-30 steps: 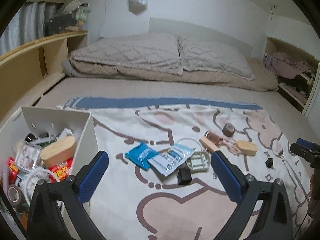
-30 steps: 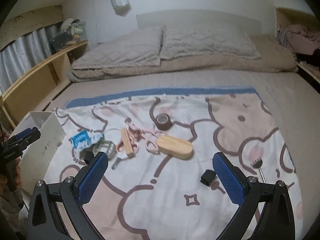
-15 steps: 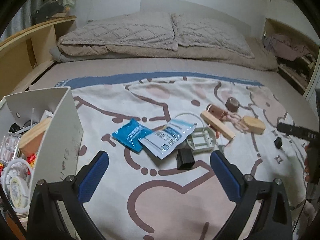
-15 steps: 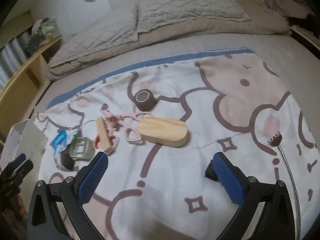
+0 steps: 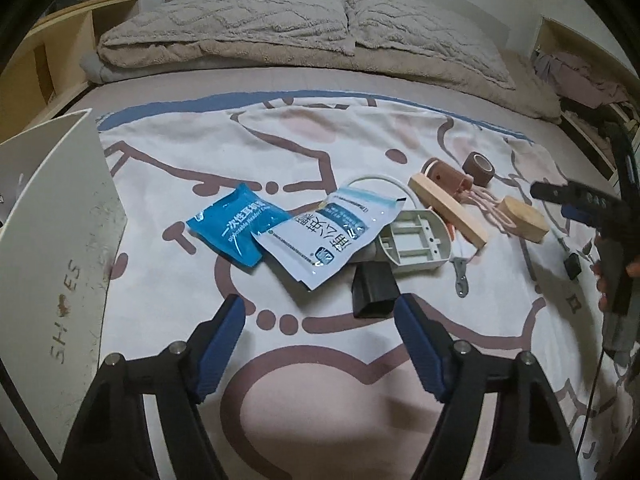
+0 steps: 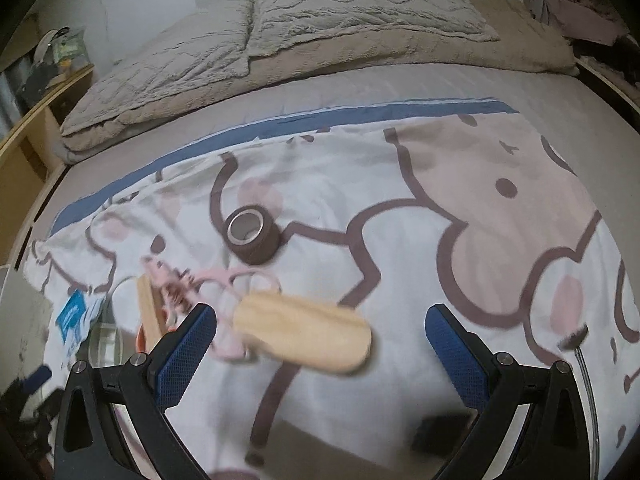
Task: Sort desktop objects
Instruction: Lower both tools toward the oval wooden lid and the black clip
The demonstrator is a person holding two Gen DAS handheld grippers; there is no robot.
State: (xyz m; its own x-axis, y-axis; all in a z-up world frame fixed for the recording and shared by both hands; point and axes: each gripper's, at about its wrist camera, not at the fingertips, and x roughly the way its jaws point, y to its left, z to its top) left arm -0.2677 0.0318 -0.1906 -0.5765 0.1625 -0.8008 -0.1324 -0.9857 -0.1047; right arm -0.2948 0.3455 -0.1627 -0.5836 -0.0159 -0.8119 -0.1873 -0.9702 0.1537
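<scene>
Jaws of the left gripper [image 5: 320, 320] are closing with nothing between them yet while approaching the black box [image 5: 374, 289] lying near, right of the pouches, and the right gripper [image 6: 320, 332], gaping wide and empty, is nearing the oval wooden block [image 6: 302, 338]; next, each needs straddling.

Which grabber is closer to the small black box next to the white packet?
Left. The left gripper hovers right over the black box, jaws closing, nothing gripped. The right gripper is off to the side.
</scene>
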